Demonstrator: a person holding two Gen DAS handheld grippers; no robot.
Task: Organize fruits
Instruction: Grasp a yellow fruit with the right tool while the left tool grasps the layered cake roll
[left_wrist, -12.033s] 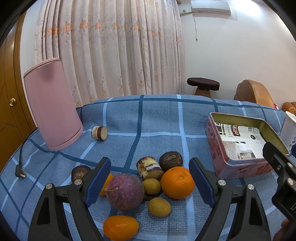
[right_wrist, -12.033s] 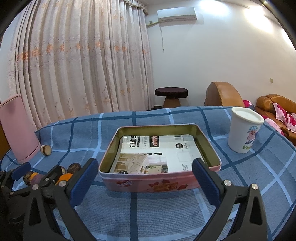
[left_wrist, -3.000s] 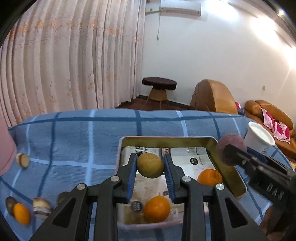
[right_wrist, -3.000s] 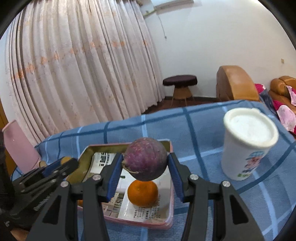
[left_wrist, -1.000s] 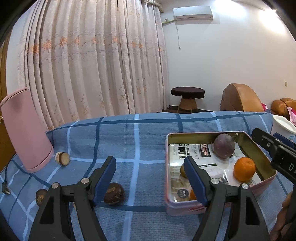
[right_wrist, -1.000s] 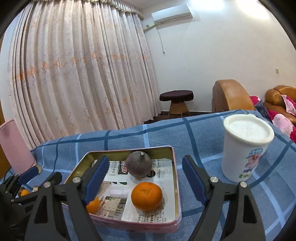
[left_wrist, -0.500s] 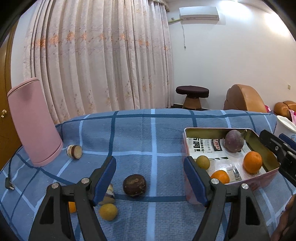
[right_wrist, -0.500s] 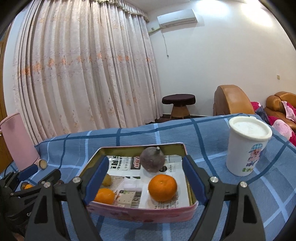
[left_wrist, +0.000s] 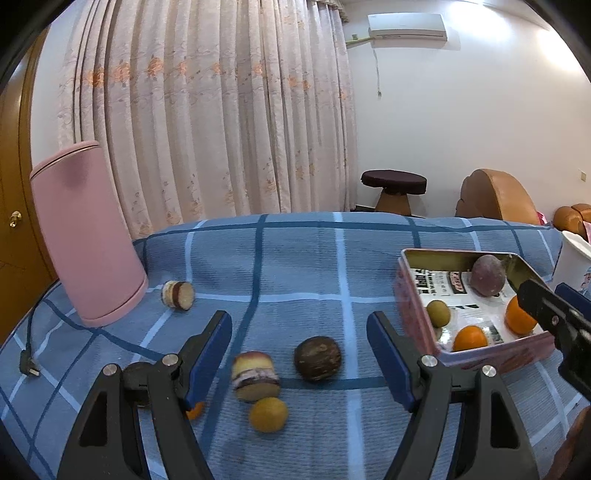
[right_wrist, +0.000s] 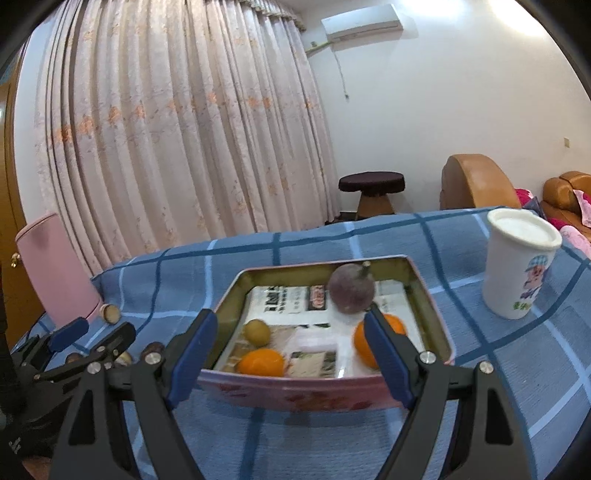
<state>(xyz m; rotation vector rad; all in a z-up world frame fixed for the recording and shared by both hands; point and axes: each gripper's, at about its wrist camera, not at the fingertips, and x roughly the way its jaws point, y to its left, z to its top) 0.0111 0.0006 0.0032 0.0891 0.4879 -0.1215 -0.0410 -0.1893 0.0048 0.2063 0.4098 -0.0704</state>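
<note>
Both empty, fingers spread wide: left gripper (left_wrist: 299, 354) over loose fruit on the blue checked counter (left_wrist: 295, 258), right gripper (right_wrist: 291, 350) before the tin (right_wrist: 436, 317). Risk: nudging the round dark fruit (left_wrist: 317, 358) into a roll. In the tin: four fruits. Loose: at least five visible, one blocked.

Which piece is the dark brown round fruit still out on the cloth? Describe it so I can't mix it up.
Start at the pink tin on the blue checked cloth, then look left of it, between the left gripper's open jaws. The dark brown fruit lies there: round, dull and wrinkled, unlike the banded cut piece and small yellow fruit beside it.
</note>
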